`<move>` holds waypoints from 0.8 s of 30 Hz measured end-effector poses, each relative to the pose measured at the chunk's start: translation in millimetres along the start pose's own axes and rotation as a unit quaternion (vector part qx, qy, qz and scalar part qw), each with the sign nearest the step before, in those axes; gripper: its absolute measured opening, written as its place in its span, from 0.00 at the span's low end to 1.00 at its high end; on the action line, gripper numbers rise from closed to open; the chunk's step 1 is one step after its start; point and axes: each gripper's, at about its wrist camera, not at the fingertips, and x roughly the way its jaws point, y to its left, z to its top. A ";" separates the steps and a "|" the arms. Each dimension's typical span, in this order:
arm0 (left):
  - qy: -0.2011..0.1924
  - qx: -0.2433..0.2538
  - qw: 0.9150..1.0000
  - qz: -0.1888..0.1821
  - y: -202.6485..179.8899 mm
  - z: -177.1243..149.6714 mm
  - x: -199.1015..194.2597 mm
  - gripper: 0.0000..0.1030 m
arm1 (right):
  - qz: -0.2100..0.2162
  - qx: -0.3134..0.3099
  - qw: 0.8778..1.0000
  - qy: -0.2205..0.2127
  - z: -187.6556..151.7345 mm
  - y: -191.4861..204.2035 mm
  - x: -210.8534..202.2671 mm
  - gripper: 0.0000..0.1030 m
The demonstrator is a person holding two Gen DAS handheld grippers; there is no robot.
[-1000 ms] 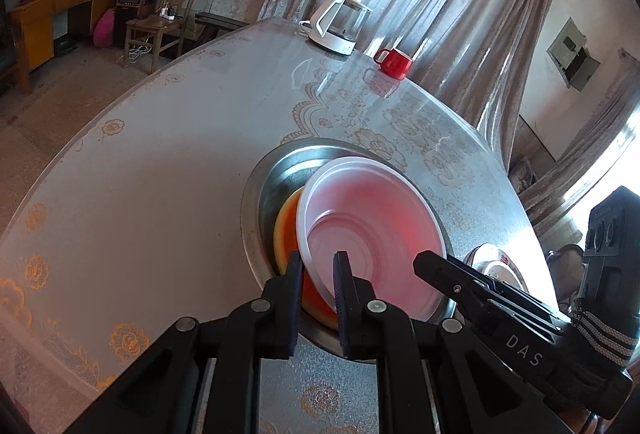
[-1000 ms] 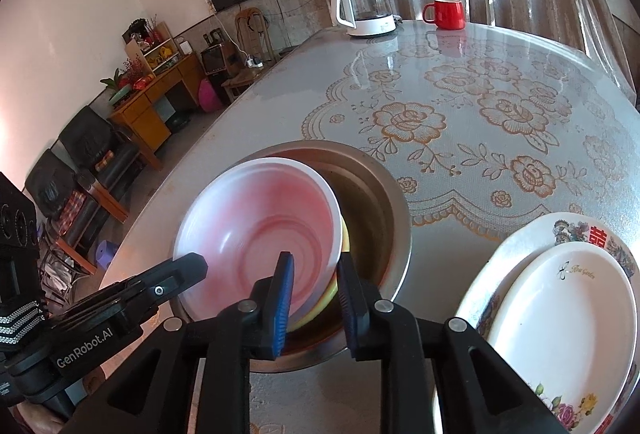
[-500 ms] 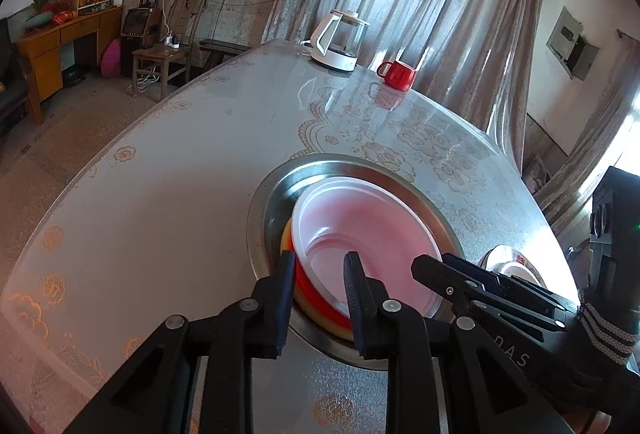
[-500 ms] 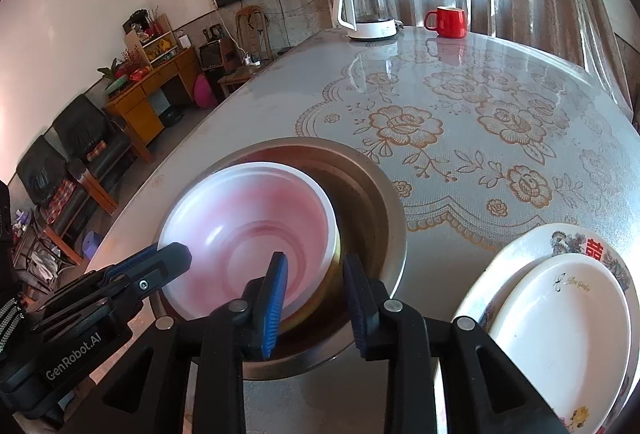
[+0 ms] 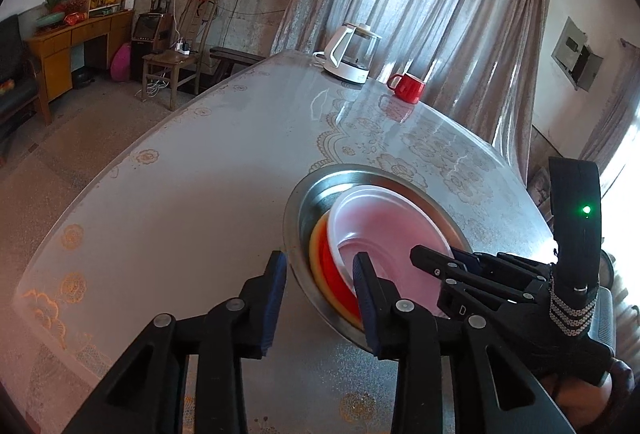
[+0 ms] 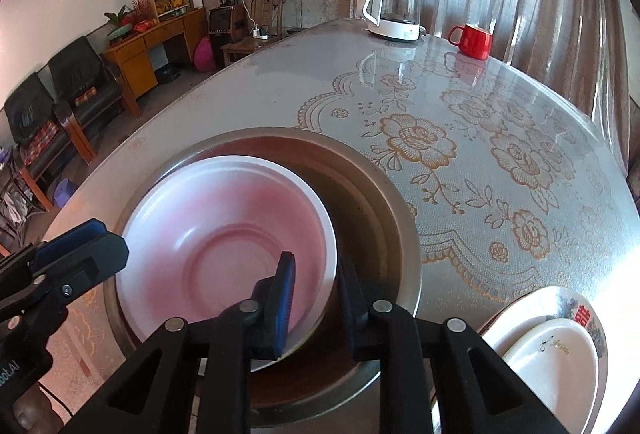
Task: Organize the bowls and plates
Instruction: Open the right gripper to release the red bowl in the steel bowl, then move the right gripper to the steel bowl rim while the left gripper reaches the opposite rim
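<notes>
A white bowl sits on top of a red bowl and an orange bowl, all inside a steel basin. My right gripper has the white bowl's near rim between its blue pads, its jaws closing tight on it. From the left wrist view it reaches in from the right, with the white bowl under its tips. My left gripper straddles the basin's near rim. Its jaws are opening and the pads touch nothing. In the right wrist view it stands at the basin's left side.
Two stacked plates lie at the near right, a white plate on a decorated plate. A kettle and a red mug stand at the table's far end. The table edge curves along the left, with floor and furniture beyond.
The left jaws have come off the bowl's rim and spread. The white bowl has sunk from tilted to lying in the stack. The right gripper has rolled and closed on its rim.
</notes>
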 end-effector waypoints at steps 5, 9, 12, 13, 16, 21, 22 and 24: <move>0.001 -0.004 1.000 0.005 2.4 -2.4 1.0 0.40 | -0.027 -0.023 0.999 -0.012 3.7 3.4 3.5 0.11; 0.005 -0.002 1.000 0.008 1.5 -2.2 3.3 0.40 | -0.045 -0.015 0.999 -0.017 7.6 0.2 3.9 0.10; 0.007 -0.002 1.000 0.011 1.9 -3.3 4.5 0.40 | -0.057 -0.008 0.998 -0.018 8.3 -2.6 4.2 0.11; 0.008 -0.001 1.000 0.012 1.3 -3.5 4.7 0.40 | -0.057 -0.007 0.998 -0.018 8.9 -2.6 4.2 0.11; 0.007 0.005 1.000 0.015 -0.9 -4.2 3.6 0.41 | -0.058 -0.007 0.998 -0.016 9.0 -2.7 5.8 0.12; 0.007 0.010 1.000 0.016 -2.5 -5.2 2.0 0.42 | -0.056 0.001 0.998 -0.017 7.5 -2.5 6.2 0.12; 0.007 0.010 1.000 0.016 -2.5 -5.2 1.8 0.42 | -0.055 0.002 0.998 -0.017 7.1 -2.5 6.2 0.12; 0.007 0.010 1.000 0.017 -2.3 -5.1 1.4 0.42 | -0.053 0.004 0.998 -0.018 6.4 -2.1 5.7 0.12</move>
